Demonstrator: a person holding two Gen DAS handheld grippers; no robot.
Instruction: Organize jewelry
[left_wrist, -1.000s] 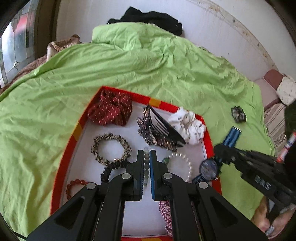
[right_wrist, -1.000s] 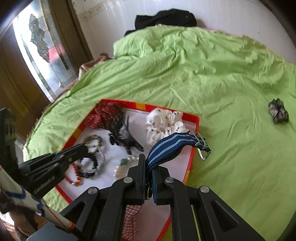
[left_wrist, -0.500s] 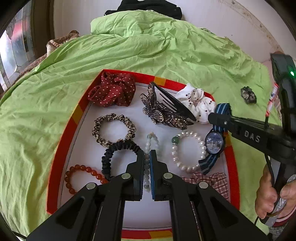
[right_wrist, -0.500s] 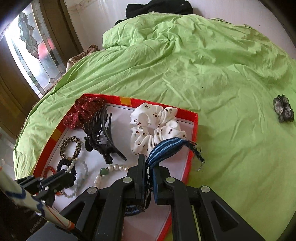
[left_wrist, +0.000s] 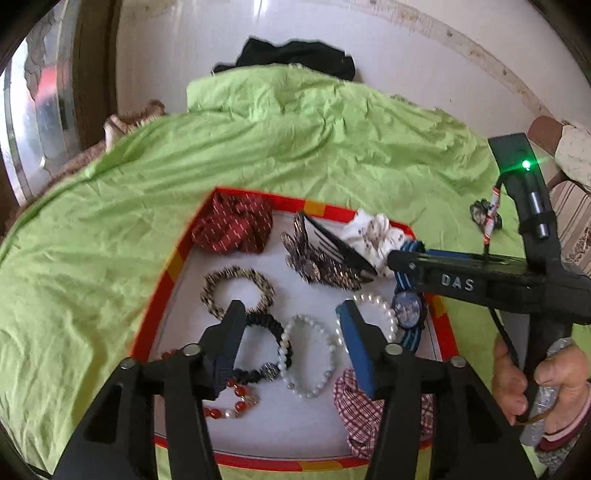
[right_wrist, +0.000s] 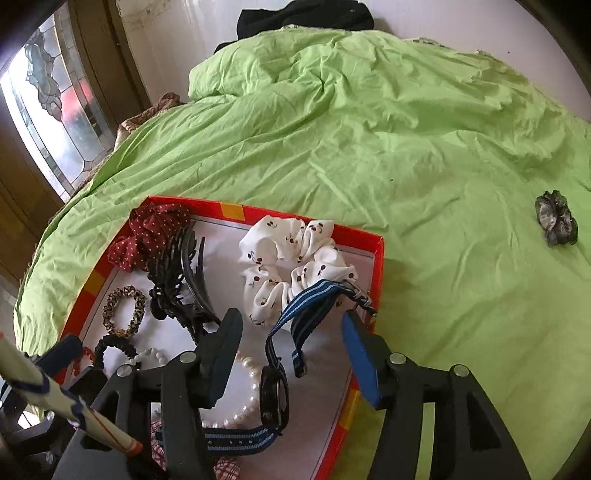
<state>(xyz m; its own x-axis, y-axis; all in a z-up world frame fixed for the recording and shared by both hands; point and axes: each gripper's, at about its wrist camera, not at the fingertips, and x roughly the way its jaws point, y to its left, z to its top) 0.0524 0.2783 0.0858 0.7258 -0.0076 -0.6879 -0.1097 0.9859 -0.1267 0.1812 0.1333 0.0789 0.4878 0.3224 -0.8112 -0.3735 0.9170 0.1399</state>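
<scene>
Left gripper (left_wrist: 291, 314): jaws just opened, over the pale beaded bracelet (left_wrist: 309, 356) lying in the red-rimmed white tray (left_wrist: 147, 314). Right gripper (right_wrist: 291, 325): jaws just opened; blue-striped-strap watch (right_wrist: 275, 397) released, at tray's 3 o'clock edge.

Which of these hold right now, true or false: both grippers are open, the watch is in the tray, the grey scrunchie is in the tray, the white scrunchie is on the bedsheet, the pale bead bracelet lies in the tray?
1. Both the left gripper and the right gripper are open. True; their jaws have just been opening, with nothing clamped.
2. The watch lies in the tray. True.
3. The grey scrunchie is in the tray. False: it lies on the green bedsheet, apart from the tray.
4. The white scrunchie is on the bedsheet. False: it sits inside the tray.
5. The pale bead bracelet lies in the tray. True.
</scene>
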